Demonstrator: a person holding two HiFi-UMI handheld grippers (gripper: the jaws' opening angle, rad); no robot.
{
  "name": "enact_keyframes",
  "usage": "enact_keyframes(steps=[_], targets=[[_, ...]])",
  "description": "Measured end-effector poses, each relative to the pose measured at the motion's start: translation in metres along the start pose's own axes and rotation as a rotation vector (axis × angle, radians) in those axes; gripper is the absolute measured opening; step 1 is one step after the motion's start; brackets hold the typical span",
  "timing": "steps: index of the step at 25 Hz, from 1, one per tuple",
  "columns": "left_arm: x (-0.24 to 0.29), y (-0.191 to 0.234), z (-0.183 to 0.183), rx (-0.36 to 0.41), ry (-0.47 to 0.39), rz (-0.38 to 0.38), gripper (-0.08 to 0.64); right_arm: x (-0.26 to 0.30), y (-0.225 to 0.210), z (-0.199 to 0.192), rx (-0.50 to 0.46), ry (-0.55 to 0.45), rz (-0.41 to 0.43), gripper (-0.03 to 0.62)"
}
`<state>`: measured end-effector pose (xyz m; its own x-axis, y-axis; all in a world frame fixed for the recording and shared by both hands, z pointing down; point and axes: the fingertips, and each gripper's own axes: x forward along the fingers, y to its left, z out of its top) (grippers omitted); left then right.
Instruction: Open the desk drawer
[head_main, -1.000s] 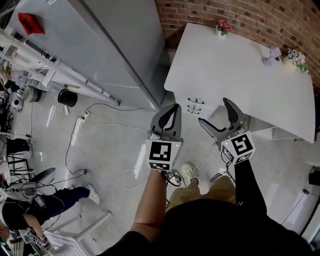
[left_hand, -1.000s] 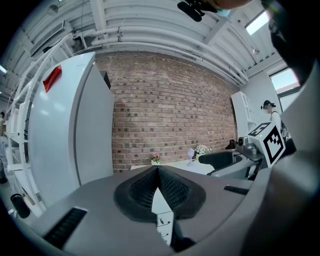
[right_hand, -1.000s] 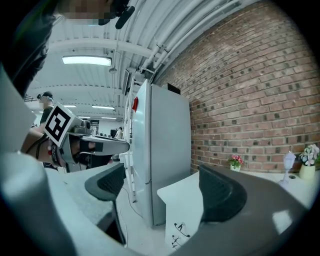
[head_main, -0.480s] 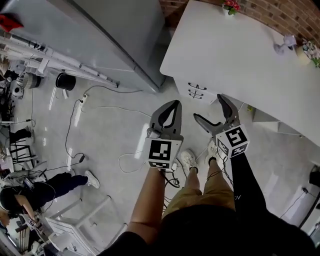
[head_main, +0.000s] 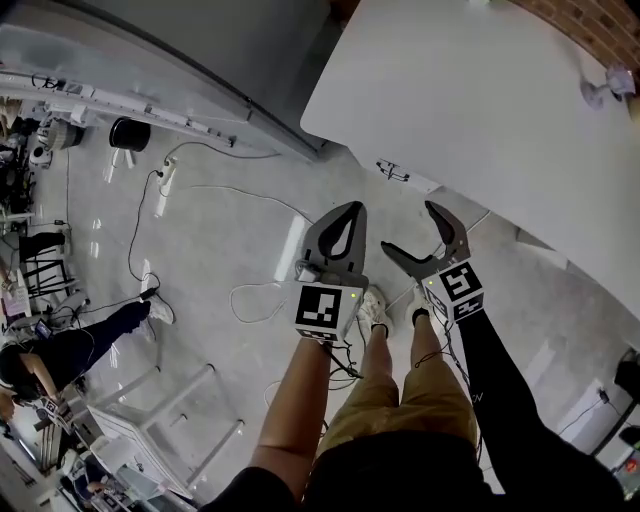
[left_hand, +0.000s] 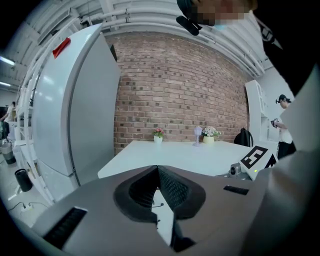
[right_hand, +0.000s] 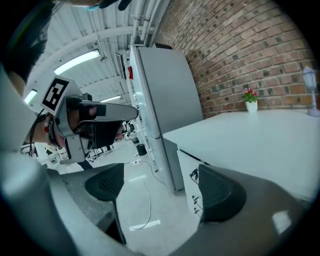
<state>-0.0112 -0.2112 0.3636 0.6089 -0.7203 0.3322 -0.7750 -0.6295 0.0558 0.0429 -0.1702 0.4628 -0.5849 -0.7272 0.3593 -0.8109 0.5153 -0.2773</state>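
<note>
The white desk (head_main: 470, 90) fills the upper right of the head view. Its drawer front shows black handles (head_main: 392, 170) under the top's near edge. My left gripper (head_main: 340, 215) is held over the floor short of the desk, jaws shut with nothing between them. To its right, my right gripper (head_main: 408, 228) is open and empty, pointing toward the drawer front without touching it. In the right gripper view the drawer handles (right_hand: 194, 175) sit stacked on the white front between the spread pads of the right gripper (right_hand: 162, 187). The left gripper (left_hand: 157, 170) looks at the desk top (left_hand: 190, 155).
A tall grey-white cabinet (head_main: 200, 40) stands left of the desk. Cables (head_main: 200, 190), a power strip (head_main: 165, 175) and a black bin (head_main: 130, 133) lie on the floor. A person (head_main: 60, 350) and a white frame (head_main: 150, 420) are at lower left. Flower pots (left_hand: 158, 135) stand on the desk's far edge.
The head view has tilted, so the desk has slid toward the top right of the frame. Both grippers keep their pose over the floor: left shut, right open.
</note>
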Motion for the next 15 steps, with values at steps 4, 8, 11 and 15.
enact_keyframes(steps=[4, 8, 11, 15], targets=[[0.006, -0.002, -0.04, -0.018, 0.047, 0.043, 0.009, 0.014, -0.01, -0.033, -0.003, 0.024, 0.072, 0.474], [0.009, -0.002, -0.069, -0.018, 0.075, 0.075, 0.009, 0.031, -0.02, -0.048, 0.031, 0.004, 0.097, 0.474], [0.017, 0.0, -0.081, 0.005, 0.091, 0.078, 0.009, 0.04, -0.031, -0.058, 0.069, -0.023, 0.084, 0.474], [0.029, 0.006, -0.087, 0.017, 0.079, 0.071, 0.009, 0.054, -0.045, -0.074, 0.128, -0.022, 0.073, 0.472]])
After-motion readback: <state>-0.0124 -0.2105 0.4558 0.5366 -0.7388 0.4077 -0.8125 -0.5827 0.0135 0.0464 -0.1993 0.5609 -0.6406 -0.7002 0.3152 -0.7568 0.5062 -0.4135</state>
